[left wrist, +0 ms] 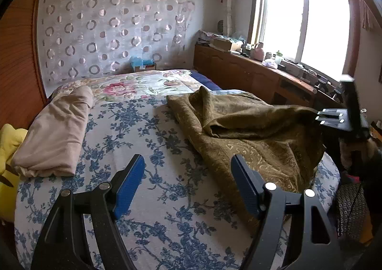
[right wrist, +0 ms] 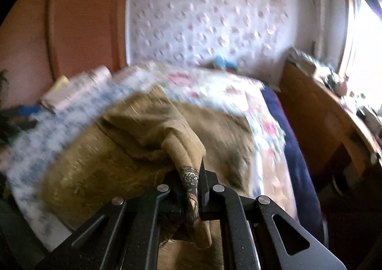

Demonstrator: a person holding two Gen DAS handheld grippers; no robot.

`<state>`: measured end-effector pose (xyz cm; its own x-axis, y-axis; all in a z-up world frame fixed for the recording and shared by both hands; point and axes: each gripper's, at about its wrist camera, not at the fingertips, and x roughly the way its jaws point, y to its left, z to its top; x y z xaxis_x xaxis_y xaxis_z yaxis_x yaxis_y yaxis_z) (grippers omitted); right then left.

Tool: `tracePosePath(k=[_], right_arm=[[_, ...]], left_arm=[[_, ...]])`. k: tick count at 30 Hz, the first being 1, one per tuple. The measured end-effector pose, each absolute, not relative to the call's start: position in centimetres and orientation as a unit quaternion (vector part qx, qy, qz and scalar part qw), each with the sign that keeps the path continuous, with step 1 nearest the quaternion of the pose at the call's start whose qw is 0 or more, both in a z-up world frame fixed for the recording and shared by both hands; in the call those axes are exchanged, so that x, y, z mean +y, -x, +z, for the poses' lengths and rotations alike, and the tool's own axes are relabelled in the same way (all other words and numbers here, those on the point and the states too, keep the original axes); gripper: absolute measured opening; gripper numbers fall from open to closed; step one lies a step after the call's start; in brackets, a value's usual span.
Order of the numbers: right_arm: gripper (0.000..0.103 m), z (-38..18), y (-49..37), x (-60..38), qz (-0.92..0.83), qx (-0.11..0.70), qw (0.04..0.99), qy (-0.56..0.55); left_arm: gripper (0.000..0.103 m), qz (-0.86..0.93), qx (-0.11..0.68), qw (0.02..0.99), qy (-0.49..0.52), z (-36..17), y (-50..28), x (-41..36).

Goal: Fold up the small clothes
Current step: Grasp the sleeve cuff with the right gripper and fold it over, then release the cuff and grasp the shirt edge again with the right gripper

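Note:
An olive-brown patterned garment [left wrist: 250, 131] lies crumpled on the right half of the bed. My right gripper [left wrist: 321, 118] grips its right edge and lifts that edge off the bed. In the right wrist view the same garment [right wrist: 148, 131] bunches into a ridge, and my right gripper [right wrist: 191, 174] is shut on a pinched fold with a dark patterned trim. My left gripper [left wrist: 188, 179] hovers open over the blue-flowered bedspread [left wrist: 133, 131], just left of the garment's near edge, with nothing between its blue pads. The right wrist view is blurred.
A folded beige garment [left wrist: 55, 136] lies at the bed's left side, with a yellow cloth [left wrist: 9, 141] beside it. A wooden cabinet [left wrist: 250, 71] cluttered with items runs under the window [left wrist: 303, 21] on the right. A floral quilt [left wrist: 143, 83] covers the far end.

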<state>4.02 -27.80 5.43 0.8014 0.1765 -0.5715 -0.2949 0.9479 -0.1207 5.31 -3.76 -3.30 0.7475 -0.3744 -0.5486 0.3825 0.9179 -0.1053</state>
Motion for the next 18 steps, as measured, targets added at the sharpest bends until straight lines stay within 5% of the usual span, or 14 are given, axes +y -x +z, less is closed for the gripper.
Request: tracePosePath(k=[5,12,18], right_arm=[[0.009,2.5,-4.3,-29.0,0.105,0.335,0.933,0.083],[0.05,4.1,-2.2,-29.3,0.086,0.319,0.94,0.084],[0.058,6.0,-1.3,-28.1,0.111,0.297,0.945,0.086]], left_arm=[[0.076,-0.205,0.296,0.933,-0.014,-3.5,-5.5,-4.7],[0.076,-0.207,0.297,0.932,-0.017,-3.7,-5.8,-5.3],[0.076,-0.208,0.3,0.931,-0.018,-4.0,-5.9,-5.7]])
